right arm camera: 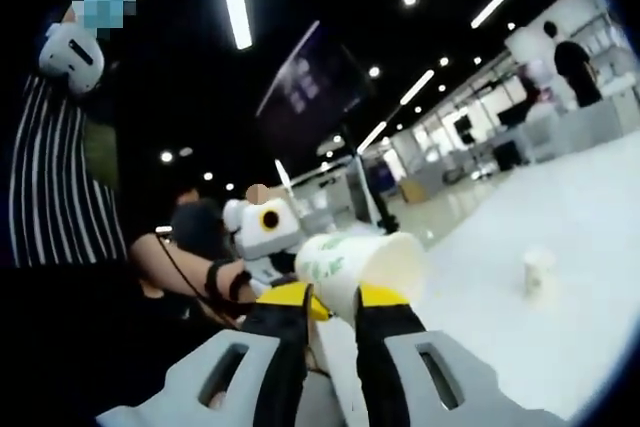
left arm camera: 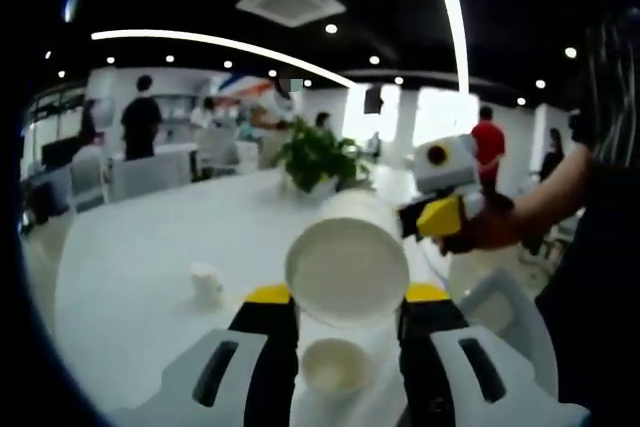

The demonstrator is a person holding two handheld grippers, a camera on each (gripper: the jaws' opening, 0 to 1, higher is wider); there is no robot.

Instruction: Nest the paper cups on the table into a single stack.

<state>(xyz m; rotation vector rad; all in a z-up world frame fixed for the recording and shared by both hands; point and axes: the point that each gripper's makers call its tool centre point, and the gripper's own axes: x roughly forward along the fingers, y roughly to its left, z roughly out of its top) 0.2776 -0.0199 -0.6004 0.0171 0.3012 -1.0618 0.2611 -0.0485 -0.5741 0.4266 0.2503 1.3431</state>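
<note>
My left gripper (left arm camera: pixel 347 297) is shut on a white paper cup (left arm camera: pixel 346 269) that lies on its side with a round end facing the camera. My right gripper (left arm camera: pixel 440 215), in a gloved hand, reaches in from the right to that cup's far end. Beneath my left jaws an upright cup (left arm camera: pixel 335 367) stands on the white table (left arm camera: pixel 140 247), and a small cup (left arm camera: pixel 207 283) stands further left. In the right gripper view my right gripper (right arm camera: pixel 332 297) is shut on a green-printed cup (right arm camera: pixel 360 262), tipped sideways, with the left gripper (right arm camera: pixel 262 232) just behind it. Another cup (right arm camera: pixel 538 272) stands on the table (right arm camera: pixel 580 197).
A potted green plant (left arm camera: pixel 318 157) stands at the table's far end. White chairs (left arm camera: pixel 140 175) line the left side. Several people stand in the background. A person in a striped top (right arm camera: pixel 55 177) holds the grippers, close on the left of the right gripper view.
</note>
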